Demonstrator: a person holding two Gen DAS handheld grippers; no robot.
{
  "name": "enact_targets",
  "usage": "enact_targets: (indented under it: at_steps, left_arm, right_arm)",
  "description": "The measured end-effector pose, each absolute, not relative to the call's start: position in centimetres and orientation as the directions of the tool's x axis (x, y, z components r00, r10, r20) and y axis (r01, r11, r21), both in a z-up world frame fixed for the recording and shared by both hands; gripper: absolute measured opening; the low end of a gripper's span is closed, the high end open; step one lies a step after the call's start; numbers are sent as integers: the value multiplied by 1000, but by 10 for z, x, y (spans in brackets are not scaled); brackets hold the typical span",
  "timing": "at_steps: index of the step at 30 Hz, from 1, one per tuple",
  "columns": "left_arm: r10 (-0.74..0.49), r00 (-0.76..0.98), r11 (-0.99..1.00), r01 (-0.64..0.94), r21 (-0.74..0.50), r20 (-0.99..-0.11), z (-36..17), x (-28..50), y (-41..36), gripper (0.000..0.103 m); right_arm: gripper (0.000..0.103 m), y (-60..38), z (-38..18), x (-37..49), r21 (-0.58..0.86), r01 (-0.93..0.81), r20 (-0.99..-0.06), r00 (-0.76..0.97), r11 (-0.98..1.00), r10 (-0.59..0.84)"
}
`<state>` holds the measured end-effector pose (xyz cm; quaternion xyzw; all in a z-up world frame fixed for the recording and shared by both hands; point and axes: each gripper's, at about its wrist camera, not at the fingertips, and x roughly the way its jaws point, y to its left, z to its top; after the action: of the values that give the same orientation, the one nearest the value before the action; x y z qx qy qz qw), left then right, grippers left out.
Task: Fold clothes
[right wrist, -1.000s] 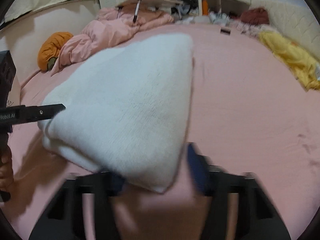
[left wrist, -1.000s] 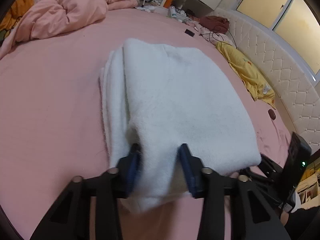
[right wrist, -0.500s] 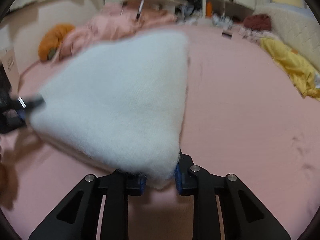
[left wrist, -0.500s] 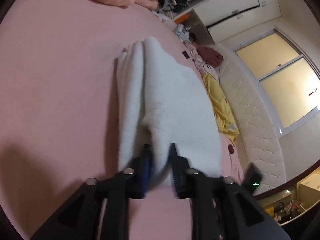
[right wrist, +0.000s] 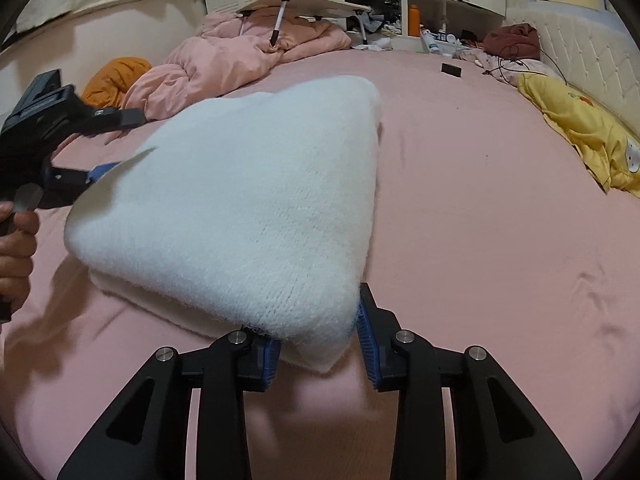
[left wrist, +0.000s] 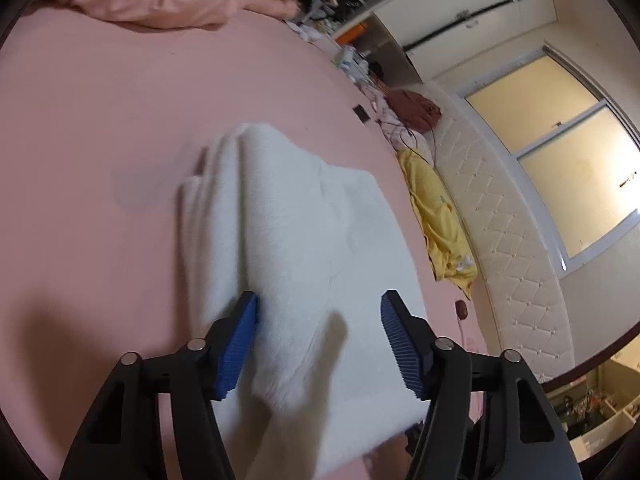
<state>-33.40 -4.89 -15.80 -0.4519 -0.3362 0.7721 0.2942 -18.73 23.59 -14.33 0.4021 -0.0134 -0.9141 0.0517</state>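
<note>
A folded white fuzzy sweater (left wrist: pixel 312 240) lies on the pink bed sheet (left wrist: pixel 100 120). My left gripper (left wrist: pixel 320 340) is open, its blue pads spread wide over the sweater's near edge, which looks blurred. In the right wrist view the sweater (right wrist: pixel 248 208) fills the middle, and its near corner sits between the blue pads of my right gripper (right wrist: pixel 318 348), whose jaws stand partly apart and open. The left gripper (right wrist: pixel 116 144) shows at that view's left edge with a hand (right wrist: pixel 16 248) holding it, jaws apart at the sweater's far side.
A crumpled pink duvet (right wrist: pixel 224 60) and an orange bundle (right wrist: pixel 116 80) lie at the back left under a small folding table (right wrist: pixel 304 0). A yellow garment (right wrist: pixel 584 136) lies along the padded headboard (left wrist: pixel 520 240). A dark red garment (right wrist: pixel 512 40), cables and a small black object (right wrist: pixel 451 69) sit beyond.
Both grippers held the sweater's edge half a second ago. Now the left jaws have opened wide and the right jaws have parted; the sweater has come down onto the bed.
</note>
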Motion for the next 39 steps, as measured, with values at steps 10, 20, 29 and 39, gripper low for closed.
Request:
enact_targets:
  at_steps: [10, 20, 29, 39]
  left_arm:
    - [791, -408, -529, -80, -845, -456, -176, -362, -56, 13]
    - [706, -479, -572, 48, -819, -521, -172, -343, -85, 49]
    - [628, -378, -744, -35, -667, -681, -161, -265, -62, 64]
    - [744, -422, -538, 84, -839, -519, -189, -264, -80, 26]
  right_arm:
    - [26, 232, -145, -193, 31, 79, -708, -702, -996, -78]
    - [48, 243, -141, -184, 63, 67, -705, -703, -996, -92]
    - [66, 243, -138, -179, 87, 92, -712, -691, -992, -126]
    - [25, 252, -131, -189, 151, 21, -692, -712, -988, -121]
